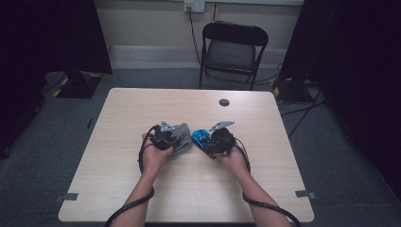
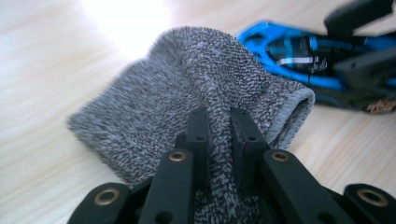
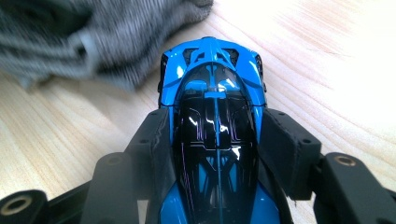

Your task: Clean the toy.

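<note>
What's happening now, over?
Left gripper pinching grey sock. Right gripper clamped on blue toy car. Nothing between them.

High view looks forward and down over the whole worktop (image 1: 189, 189) from the person's side. Each gripper view sits low and very close, looking along its own jaws. Both share the grey sock (image 2: 187, 93) and blue toy car (image 3: 212, 140) mid-worktop.

**A pale wooden desk and what rests on it**

We see a light wood-grain desk (image 1: 142, 109) with a small dark round cap (image 1: 224, 102) near its far edge. Nearer us than that cap, a grey sock (image 1: 182, 137) lies on the wood, and a blue toy car (image 1: 201, 138) sits just beside the sock.
</note>
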{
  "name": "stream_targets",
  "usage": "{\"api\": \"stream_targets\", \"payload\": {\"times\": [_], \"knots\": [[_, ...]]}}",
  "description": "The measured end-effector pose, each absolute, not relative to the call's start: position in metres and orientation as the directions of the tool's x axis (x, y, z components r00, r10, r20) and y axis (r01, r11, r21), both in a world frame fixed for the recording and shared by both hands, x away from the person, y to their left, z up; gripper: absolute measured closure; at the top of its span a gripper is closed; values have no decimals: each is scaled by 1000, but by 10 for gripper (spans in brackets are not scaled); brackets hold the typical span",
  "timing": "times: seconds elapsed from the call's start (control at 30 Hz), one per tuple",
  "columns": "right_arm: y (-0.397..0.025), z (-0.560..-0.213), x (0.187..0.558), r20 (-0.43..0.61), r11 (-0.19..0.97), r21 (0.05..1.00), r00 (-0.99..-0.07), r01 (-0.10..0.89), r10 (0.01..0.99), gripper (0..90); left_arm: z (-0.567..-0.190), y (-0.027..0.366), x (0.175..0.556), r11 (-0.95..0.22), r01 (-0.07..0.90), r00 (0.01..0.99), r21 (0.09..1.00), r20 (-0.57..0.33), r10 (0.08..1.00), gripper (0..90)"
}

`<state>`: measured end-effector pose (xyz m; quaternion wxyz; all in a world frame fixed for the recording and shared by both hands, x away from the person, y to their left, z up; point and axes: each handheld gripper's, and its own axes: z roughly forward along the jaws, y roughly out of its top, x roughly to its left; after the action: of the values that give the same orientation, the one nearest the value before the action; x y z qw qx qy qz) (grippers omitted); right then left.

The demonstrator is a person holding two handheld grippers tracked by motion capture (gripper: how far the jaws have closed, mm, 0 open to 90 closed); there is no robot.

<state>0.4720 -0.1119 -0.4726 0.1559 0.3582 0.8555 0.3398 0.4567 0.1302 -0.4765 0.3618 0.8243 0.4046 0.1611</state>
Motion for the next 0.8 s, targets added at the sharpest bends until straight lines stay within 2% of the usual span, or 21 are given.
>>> {"api": "stream_targets", "payload": {"times": [0.8], "knots": [[-111,-473,470,-33,514,695,-691,503,722,437,-479,93,436,-532,532,760,659,-95,643,793]]}}
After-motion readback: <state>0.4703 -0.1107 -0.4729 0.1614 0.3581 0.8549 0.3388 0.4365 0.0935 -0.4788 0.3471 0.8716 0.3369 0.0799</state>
